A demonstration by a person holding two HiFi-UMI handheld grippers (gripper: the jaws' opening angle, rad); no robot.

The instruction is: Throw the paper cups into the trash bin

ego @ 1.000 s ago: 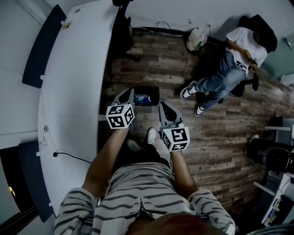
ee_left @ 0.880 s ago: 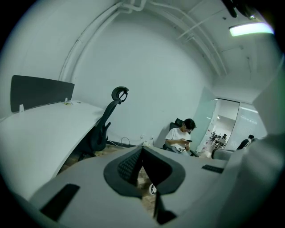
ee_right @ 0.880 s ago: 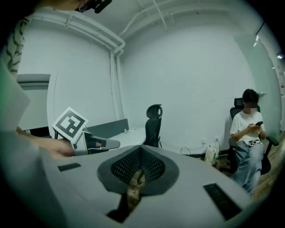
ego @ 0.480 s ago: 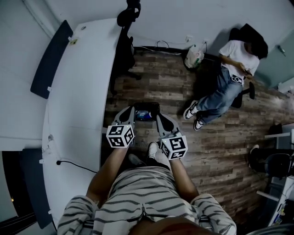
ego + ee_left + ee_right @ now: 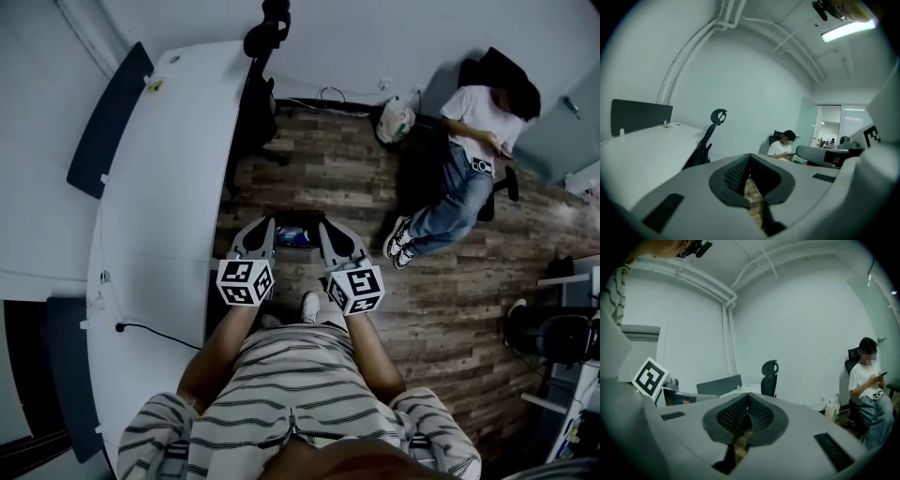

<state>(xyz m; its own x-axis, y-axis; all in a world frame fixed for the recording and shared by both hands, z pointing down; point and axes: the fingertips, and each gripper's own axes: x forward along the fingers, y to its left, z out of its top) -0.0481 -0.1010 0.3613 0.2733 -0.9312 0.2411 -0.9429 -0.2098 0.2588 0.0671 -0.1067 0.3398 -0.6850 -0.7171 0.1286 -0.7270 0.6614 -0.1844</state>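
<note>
Fingers: left gripper (image 5: 260, 228) and right gripper (image 5: 330, 232) pressed together, empty.
Risk: we may kick the dark rectangular trash bin (image 5: 300, 219) near our shoe (image 5: 309, 304).

Desk (image 5: 159, 187) left (close), open floor (image 5: 450, 309) right

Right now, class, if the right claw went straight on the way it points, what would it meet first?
The right claw would probably meet the black chair first, with the wall behind it. Nothing nearer shows in its line, though depth is unclear.
</note>
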